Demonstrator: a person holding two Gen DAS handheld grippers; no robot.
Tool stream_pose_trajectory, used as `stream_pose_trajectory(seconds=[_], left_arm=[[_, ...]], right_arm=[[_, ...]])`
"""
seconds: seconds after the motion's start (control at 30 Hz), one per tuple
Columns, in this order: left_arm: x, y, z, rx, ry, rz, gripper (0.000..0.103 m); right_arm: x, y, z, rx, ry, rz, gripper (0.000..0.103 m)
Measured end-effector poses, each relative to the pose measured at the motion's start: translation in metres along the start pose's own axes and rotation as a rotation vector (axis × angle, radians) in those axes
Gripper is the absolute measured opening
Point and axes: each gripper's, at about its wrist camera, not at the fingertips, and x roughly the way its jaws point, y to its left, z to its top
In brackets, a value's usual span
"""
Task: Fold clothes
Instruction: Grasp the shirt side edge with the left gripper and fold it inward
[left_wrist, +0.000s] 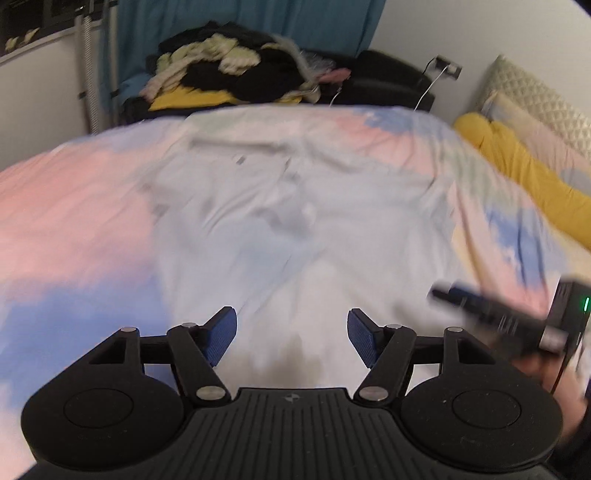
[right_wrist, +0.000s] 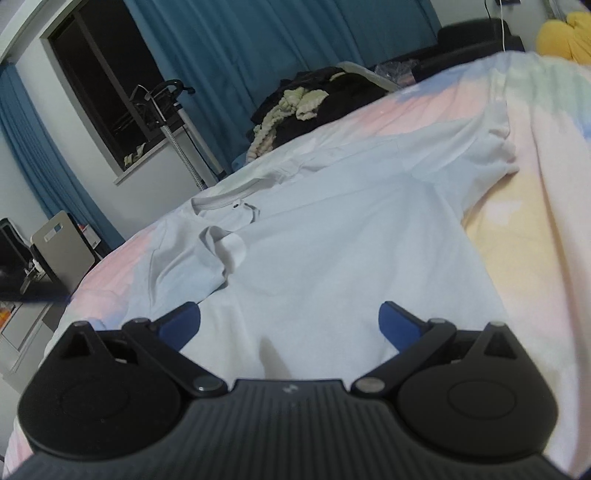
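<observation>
White cotton covers the middle of both views: a T-shirt (right_wrist: 332, 229) lies spread on the bed (right_wrist: 535, 240), over a pastel duvet of pink, blue and yellow patches. In the right wrist view its collar (right_wrist: 225, 201) points toward the far left, 1 sleeve (right_wrist: 495, 147) reaches out to the right, and the other sleeve (right_wrist: 207, 251) is rumpled and folded in on the left. The hem lies nearest the cameras.

The left hand-held gripper (left_wrist: 291, 334) hangs just above the shirt's lower part, released, its blue pads (left_wrist: 223, 334) well apart with nothing between them. The right hand-held gripper (right_wrist: 290, 325) is also spread wide and holds nothing, low over the hem. In the blurred left wrist view it shows at the right edge as a dark shape.

Beyond the bed sits a pile of dark and pale clothes (left_wrist: 236, 70) before a teal curtain (right_wrist: 277, 48). A yellow cushion (left_wrist: 517, 166) lies along the bed's right side beside a pillow (left_wrist: 535, 99).
</observation>
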Motion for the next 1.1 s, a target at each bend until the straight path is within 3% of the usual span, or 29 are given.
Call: stream_pose_trajectory(seconds=[0.13, 0.27, 0.3, 0.33, 0.4, 0.47, 0.53, 0.7, 0.83, 1.0, 1.07, 1.1], left_arm=[[-0.024, 0.03, -0.063, -0.045, 0.167, 0.01, 0.07], [-0.023, 0.039, -0.106, -0.056, 0.337, 0.035, 0.07], [-0.021, 0.04, -0.115, -0.07, 0.375, 0.028, 0.066], [-0.019, 0.04, -0.123, -0.082, 0.412, 0.02, 0.042], [-0.018, 0.027, -0.132, -0.051, 0.45, 0.031, 0.01], [-0.029, 0.007, -0.13, 0.002, 0.419, 0.031, 0.003], [-0.044, -0.012, -0.12, -0.001, 0.374, 0.0, 0.003], [-0.062, -0.071, -0.116, 0.075, 0.295, 0.005, 0.003], [-0.024, -0.096, -0.14, 0.087, 0.327, -0.003, 0.004], [0.021, -0.096, -0.173, 0.033, 0.352, 0.043, 0.007], [0.024, -0.098, -0.177, 0.04, 0.341, 0.049, 0.014], [0.022, -0.1, -0.177, 0.04, 0.338, 0.036, 0.029]], right_arm=[[-0.03, 0.01, -0.002, 0.007, -0.014, -0.004, 0.103], [-0.058, 0.021, -0.006, 0.053, -0.003, -0.002, 0.103], [-0.063, 0.025, -0.008, 0.058, -0.001, 0.003, 0.103], [-0.067, 0.029, -0.01, 0.042, -0.006, 0.001, 0.103], [-0.076, 0.038, -0.014, 0.004, -0.016, -0.006, 0.103], [-0.079, 0.043, -0.017, -0.021, -0.013, -0.004, 0.103], [-0.078, 0.044, -0.019, -0.029, -0.008, -0.01, 0.103], [-0.071, 0.042, -0.021, -0.039, 0.009, -0.019, 0.103], [-0.068, 0.04, -0.022, -0.043, 0.013, -0.02, 0.103], [-0.068, 0.042, -0.022, -0.072, 0.002, -0.021, 0.103], [-0.069, 0.042, -0.022, -0.084, -0.002, -0.021, 0.103], [-0.069, 0.043, -0.022, -0.09, -0.006, -0.02, 0.103]])
